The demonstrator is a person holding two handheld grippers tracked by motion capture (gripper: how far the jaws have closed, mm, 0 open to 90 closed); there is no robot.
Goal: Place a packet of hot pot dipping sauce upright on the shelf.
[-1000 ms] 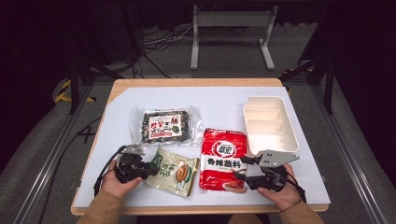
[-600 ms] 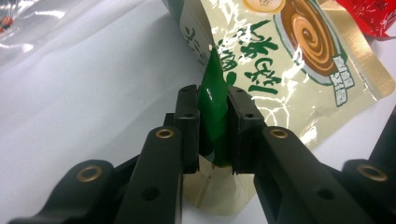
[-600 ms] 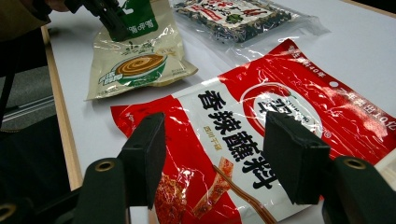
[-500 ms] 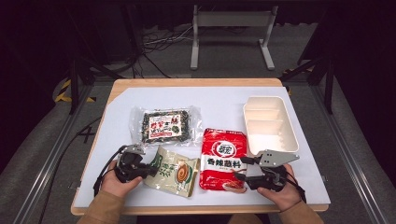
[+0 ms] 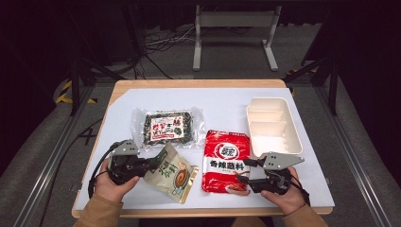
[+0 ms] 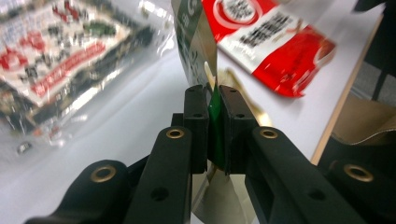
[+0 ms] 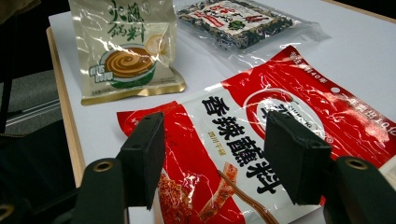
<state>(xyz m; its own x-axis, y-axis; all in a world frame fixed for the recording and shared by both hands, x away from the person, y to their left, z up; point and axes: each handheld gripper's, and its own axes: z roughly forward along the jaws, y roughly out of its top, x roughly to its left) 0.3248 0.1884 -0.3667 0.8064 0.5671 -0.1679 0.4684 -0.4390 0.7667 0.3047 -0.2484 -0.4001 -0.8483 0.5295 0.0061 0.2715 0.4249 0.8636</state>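
We see the counter (image 5: pixel 217 101) spread with a pale sheet, its wooden edge showing along the far and near sides. On its right half sits a white tray (image 5: pixel 273 125) with compartments, lying near the right edge. Just left of the tray, toward the near side, lies the red sauce packet (image 5: pixel 226 160), flat on the sheet with its printed face up. Farther left and farther back lies the clear seaweed packet (image 5: pixel 168 126), also flat, well apart from the tray. Near the left of the counter we find the beige-and-green pouch (image 5: pixel 171 172), one corner lifted off the sheet while its near end rests between the red sauce packet and the left hand (image 5: pixel 109 184). The left gripper (image 5: pixel 153 162) has its jaws pressed together on the upper left edge of that pouch; in the left gripper view the green edge of the pouch (image 6: pixel 201 51) is pinched between the two black pads. The right hand (image 5: pixel 283 194) holds the right gripper (image 5: pixel 245 171) at the near right corner of the red sauce packet, and in the right gripper view its jaws stand spread apart above the red sauce packet (image 7: pixel 261 121), gripping nothing.
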